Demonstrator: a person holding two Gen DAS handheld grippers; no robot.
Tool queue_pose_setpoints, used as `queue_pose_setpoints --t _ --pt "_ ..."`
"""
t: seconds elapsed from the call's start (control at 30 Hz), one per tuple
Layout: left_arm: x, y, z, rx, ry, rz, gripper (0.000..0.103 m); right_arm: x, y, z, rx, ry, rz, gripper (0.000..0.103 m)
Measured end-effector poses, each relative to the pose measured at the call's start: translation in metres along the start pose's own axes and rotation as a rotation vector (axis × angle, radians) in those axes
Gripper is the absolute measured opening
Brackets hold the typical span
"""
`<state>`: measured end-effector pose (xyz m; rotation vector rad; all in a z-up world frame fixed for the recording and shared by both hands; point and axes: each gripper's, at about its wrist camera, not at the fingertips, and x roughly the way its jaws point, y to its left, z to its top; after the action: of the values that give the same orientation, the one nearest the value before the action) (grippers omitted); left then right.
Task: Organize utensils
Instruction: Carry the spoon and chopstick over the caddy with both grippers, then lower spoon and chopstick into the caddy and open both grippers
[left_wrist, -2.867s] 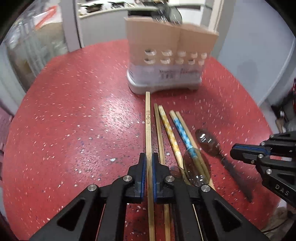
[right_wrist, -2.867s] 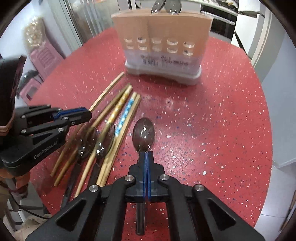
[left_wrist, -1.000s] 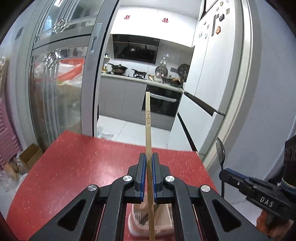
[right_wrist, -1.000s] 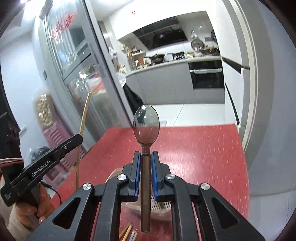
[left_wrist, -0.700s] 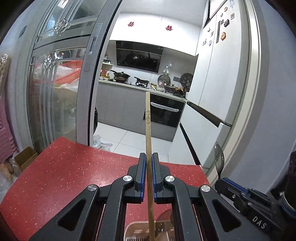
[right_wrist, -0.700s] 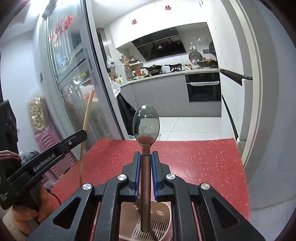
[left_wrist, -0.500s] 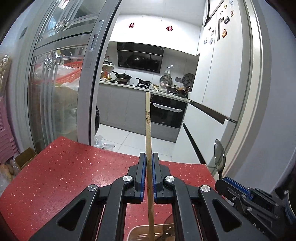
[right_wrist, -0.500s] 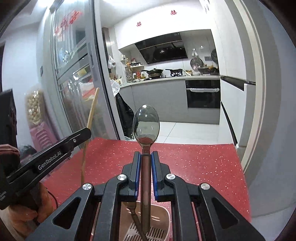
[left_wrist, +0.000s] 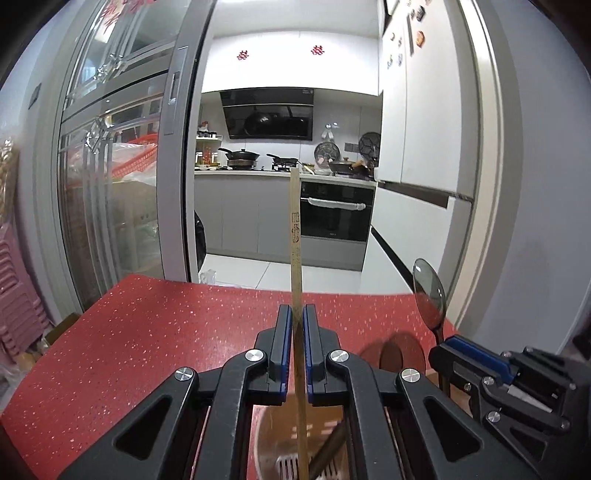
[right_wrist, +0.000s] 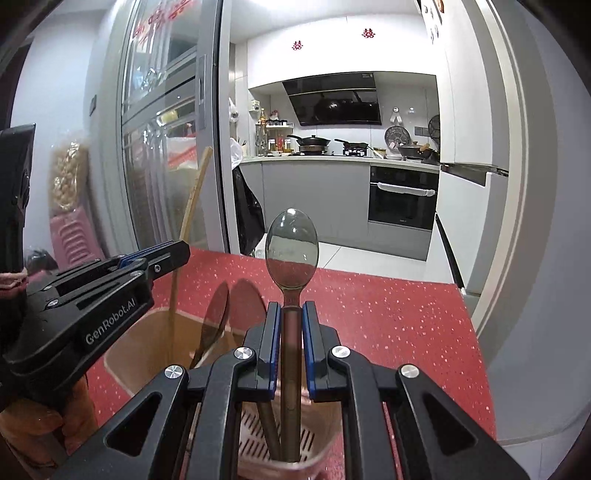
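My left gripper (left_wrist: 294, 328) is shut on a wooden chopstick (left_wrist: 295, 236) held upright; its lower end reaches down into the tan utensil holder (left_wrist: 273, 435) below. My right gripper (right_wrist: 291, 325) is shut on a dark translucent spoon (right_wrist: 291, 247), bowl up, its handle inside the holder (right_wrist: 147, 343) over the slotted bottom. In the right wrist view the left gripper (right_wrist: 173, 254) and its chopstick (right_wrist: 192, 206) show at the left. In the left wrist view the right gripper (left_wrist: 454, 350) and the spoon (left_wrist: 428, 295) show at the right. Two more spoons (right_wrist: 218, 314) stand in the holder.
The holder stands on a round red speckled table (left_wrist: 147, 332). Beyond the table's far edge are a glass sliding door (left_wrist: 110, 184), a kitchen counter with pans (left_wrist: 258, 162) and a white fridge (left_wrist: 424, 147). A hand (right_wrist: 11, 280) holds the left gripper.
Both grippers have come lower and nearer the holder. The chopstick's and the spoon's lower ends now sit deeper inside it. The grips have not changed.
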<state>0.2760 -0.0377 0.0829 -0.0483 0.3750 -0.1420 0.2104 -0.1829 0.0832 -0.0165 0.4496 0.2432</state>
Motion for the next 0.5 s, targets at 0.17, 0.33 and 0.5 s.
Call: queue_pose_setpoints --t 0.17,0.33,0.5 --pt "-0.006 -0.002 -0.01 0.014 0.031 0.02 0.032 -0.004 0.0 -0.008 -0.003 0.021 0.003 0.012" --pt "-0.012 0.002 -0.014 0.012 0.07 0.045 0.032 -0.005 0.0 -0.012 -0.003 0.05 0.014 0.012" --pt "-0.02 0.005 -0.013 0.009 0.092 0.042 0.032 -0.003 -0.004 -0.009 0.013 0.087 0.035 0.013"
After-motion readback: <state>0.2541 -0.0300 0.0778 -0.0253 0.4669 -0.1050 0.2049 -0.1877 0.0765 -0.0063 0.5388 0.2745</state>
